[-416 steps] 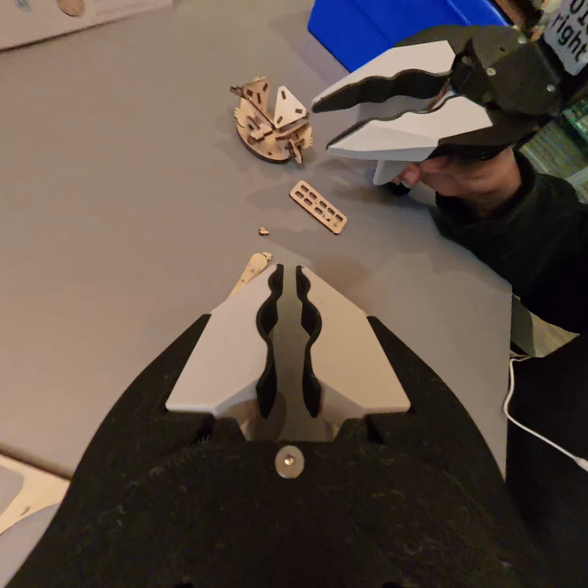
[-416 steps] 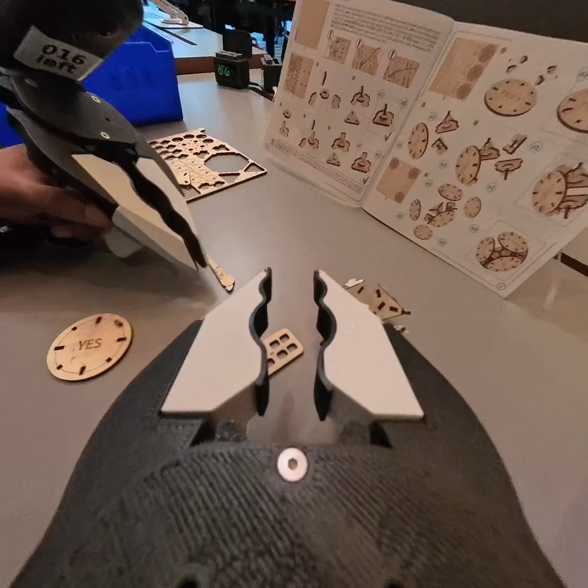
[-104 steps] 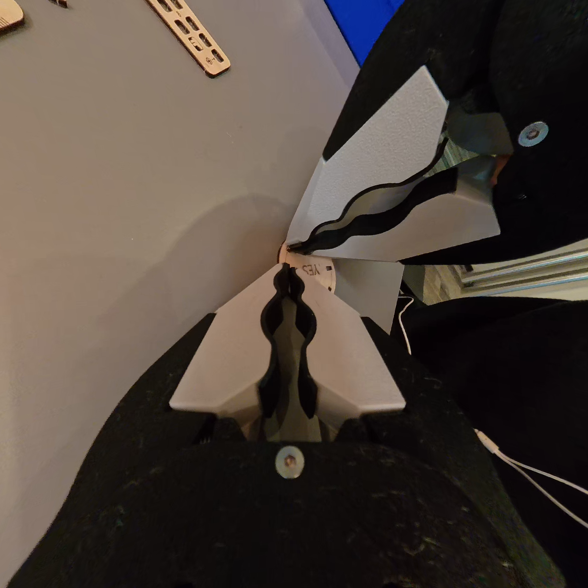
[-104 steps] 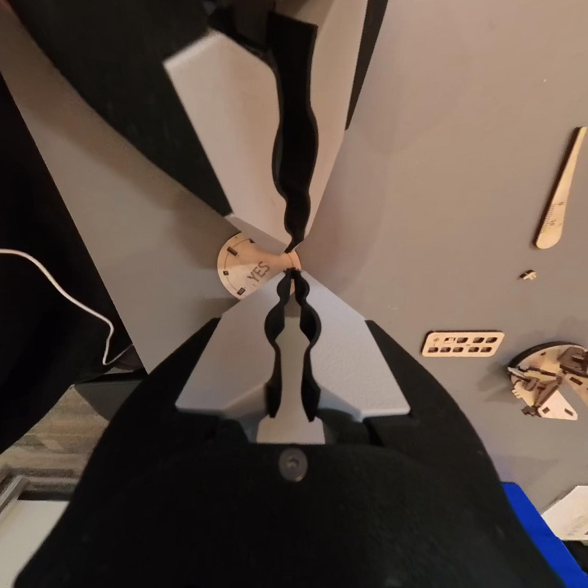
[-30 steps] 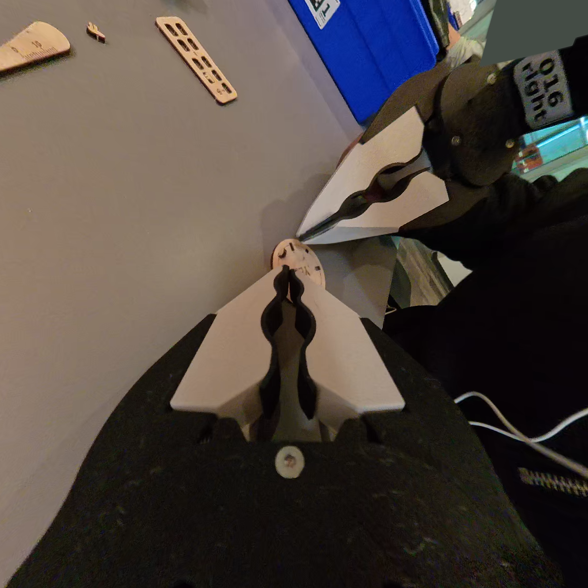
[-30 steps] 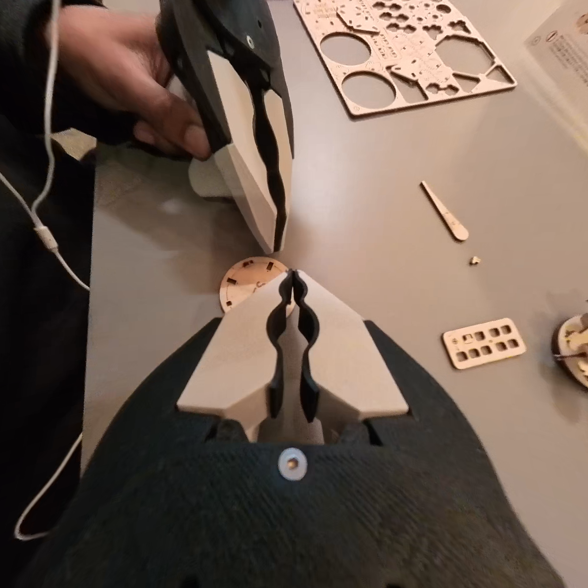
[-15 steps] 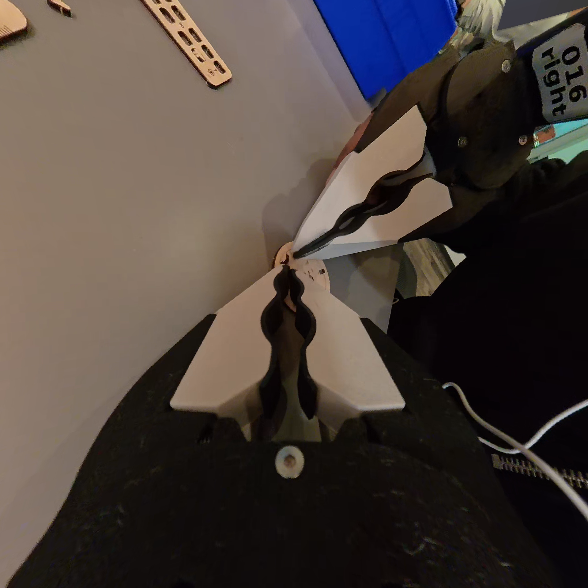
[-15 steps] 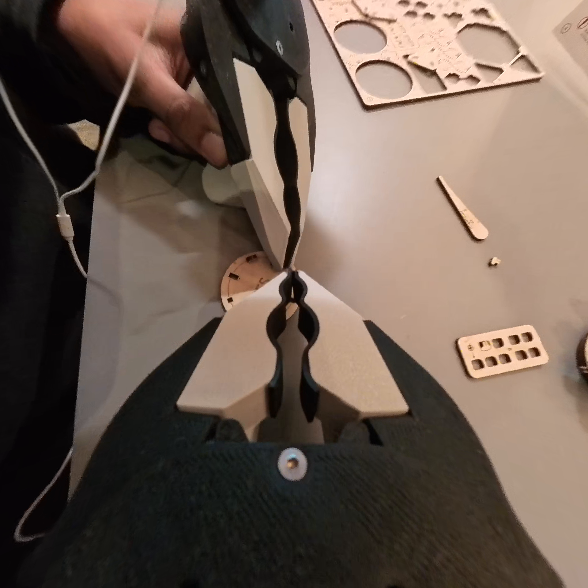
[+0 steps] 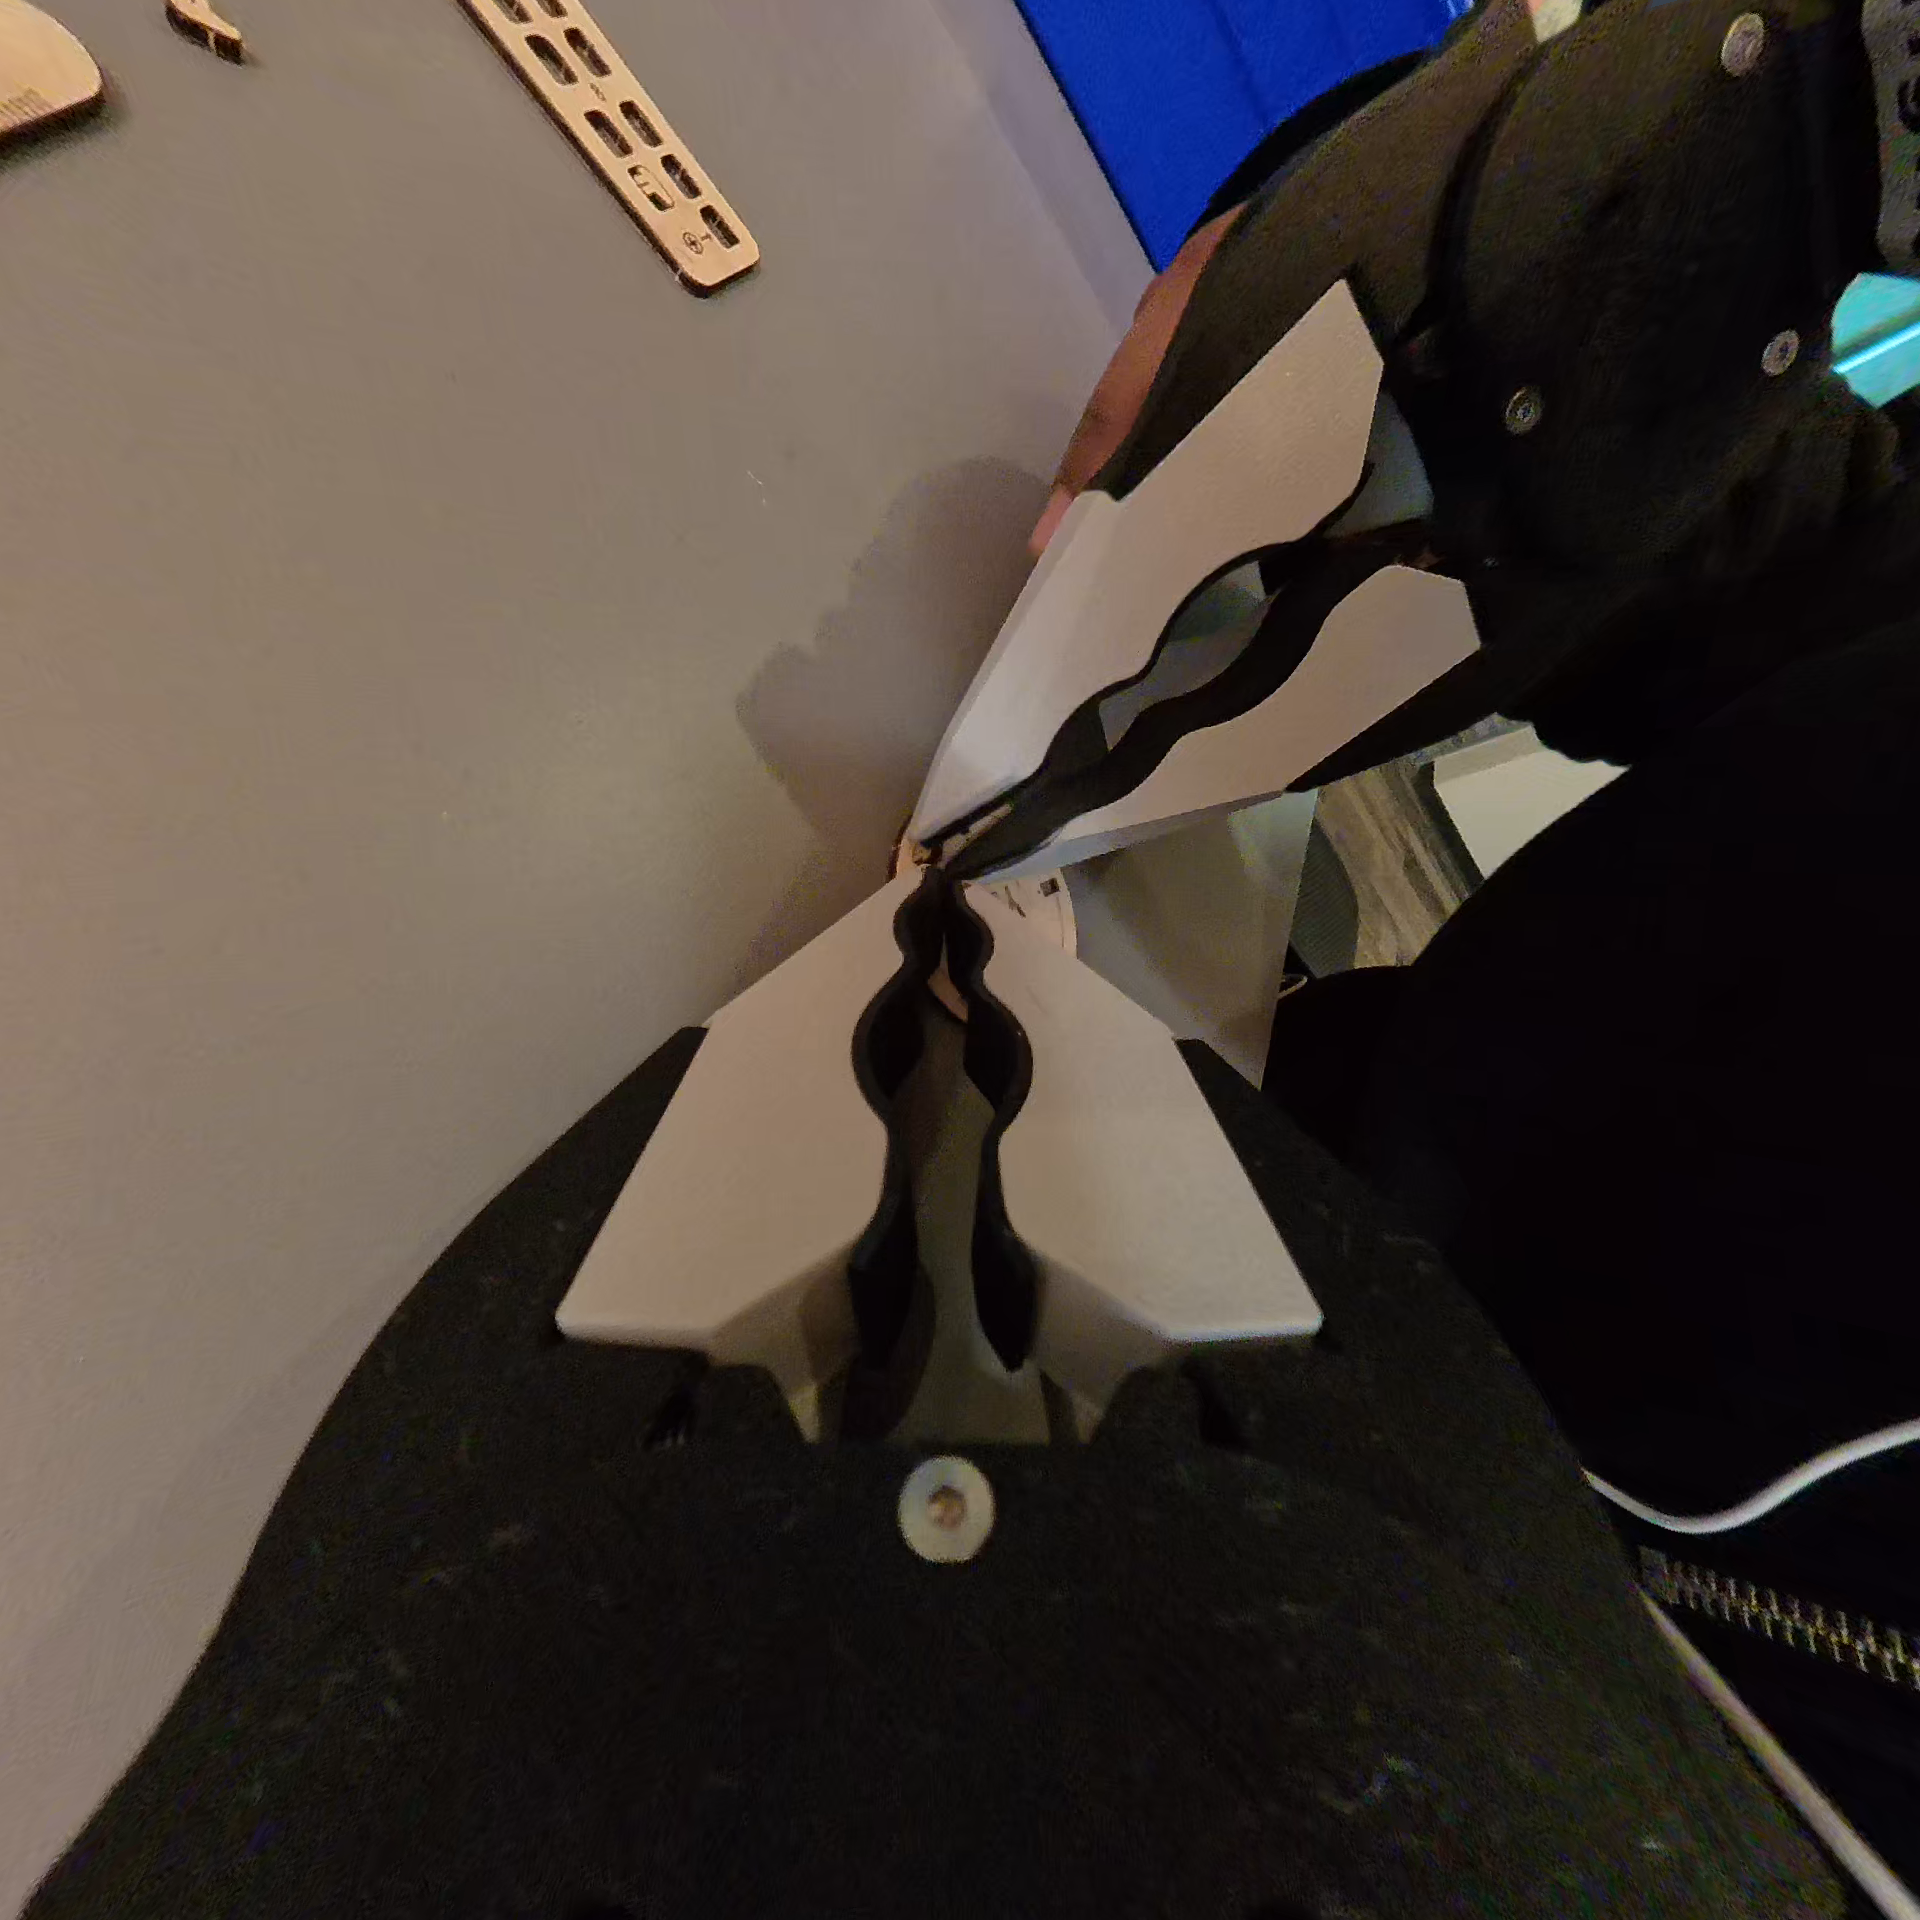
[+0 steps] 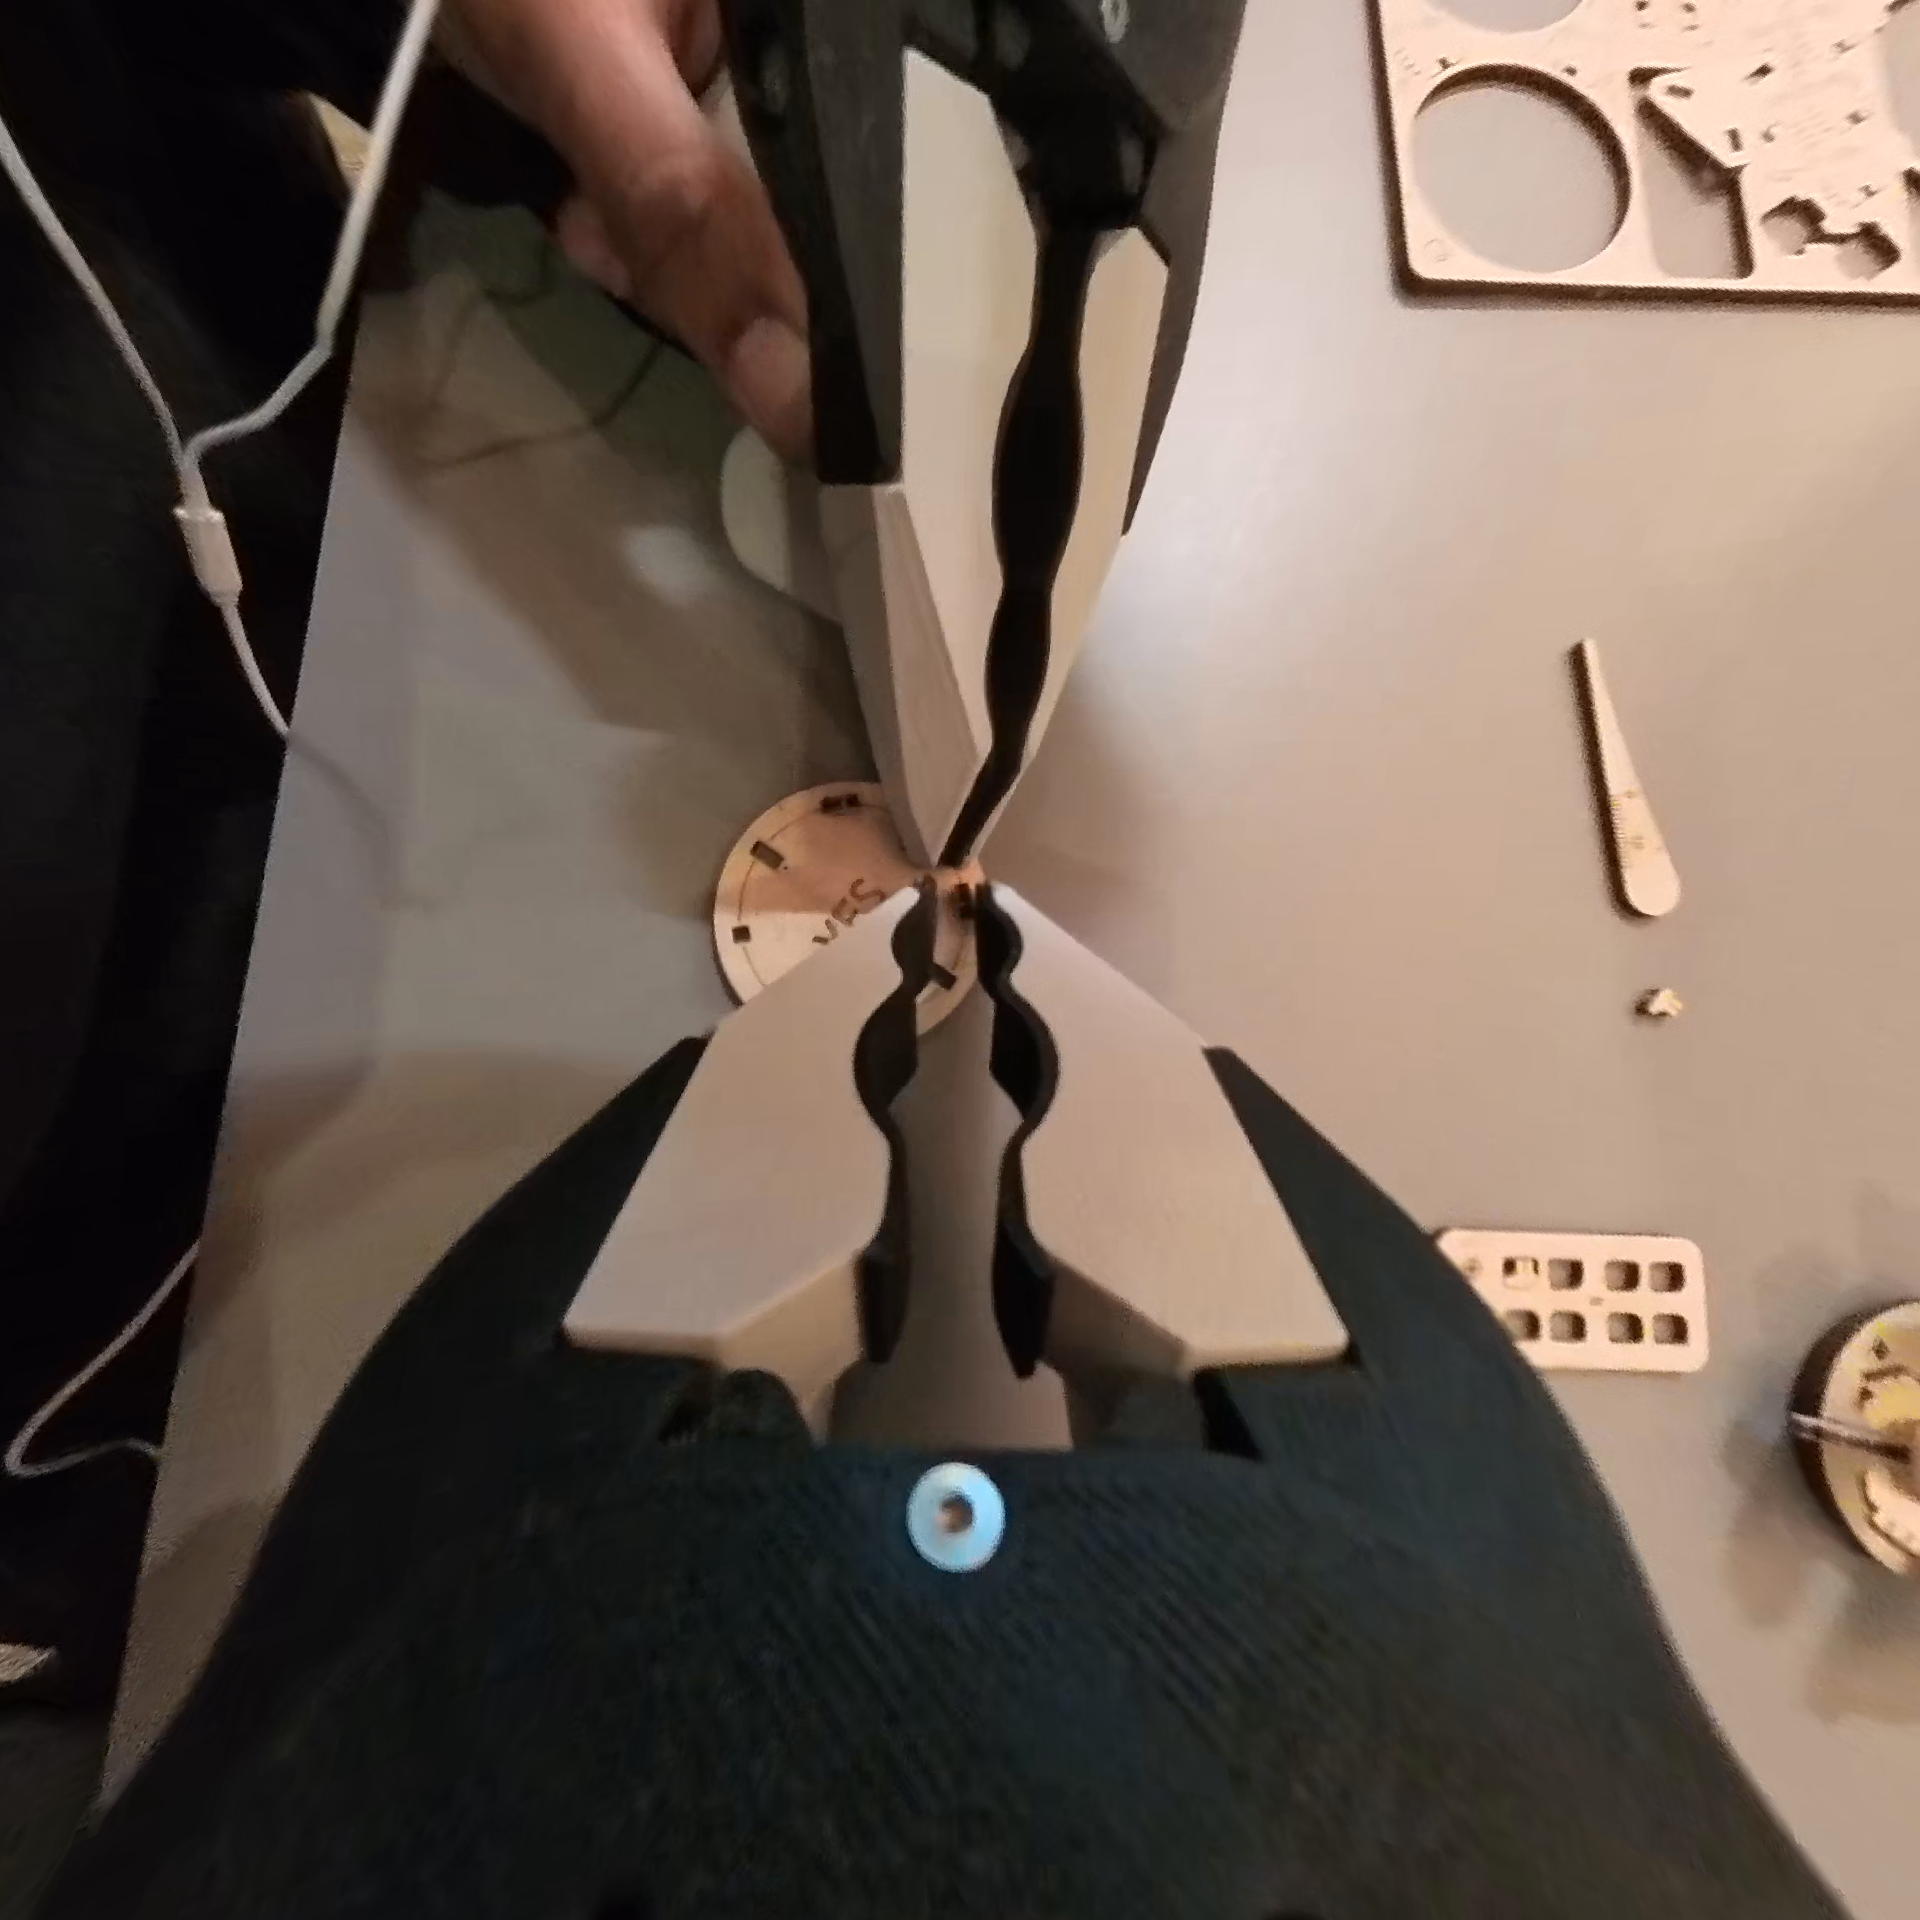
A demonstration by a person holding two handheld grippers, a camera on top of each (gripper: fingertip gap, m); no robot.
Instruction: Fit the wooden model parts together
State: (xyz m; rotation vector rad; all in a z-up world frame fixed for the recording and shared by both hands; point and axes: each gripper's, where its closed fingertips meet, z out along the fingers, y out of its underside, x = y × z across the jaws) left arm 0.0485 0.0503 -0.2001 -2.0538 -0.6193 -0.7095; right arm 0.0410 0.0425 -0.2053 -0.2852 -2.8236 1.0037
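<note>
Plywood, pale and laser-cut, makes up the round disc (image 10: 800, 914) seen lying flat near the table edge (image 10: 312, 727), with small slots around its rim and lettering burnt into its face. It is met from two sides. The left gripper (image 10: 961, 847), held in a hand (image 10: 665, 187), is seen with its fingers together, the tips pressed down on the disc's right-hand edge, though whether the wood is actually pinched cannot be told. The right gripper (image 10: 951, 904) is seen with a narrow gap between its fingertips, straddling the same edge without a visible squeeze.

The disc is judged light, thin and stiff, likely to slide on the smooth grey table (image 10: 1351, 623) and hard to lift while flat; its rim, tipped up or drawn past the table edge, is judged the best hold.

Farther right lie a tapered wooden stick (image 10: 1621, 790), a tiny wooden scrap (image 10: 1660, 1003), a slotted rectangular plate (image 10: 1579, 1314) and a part-built round assembly (image 10: 1870, 1455). A cut-out plywood sheet (image 10: 1558, 156) lies at the far right.
</note>
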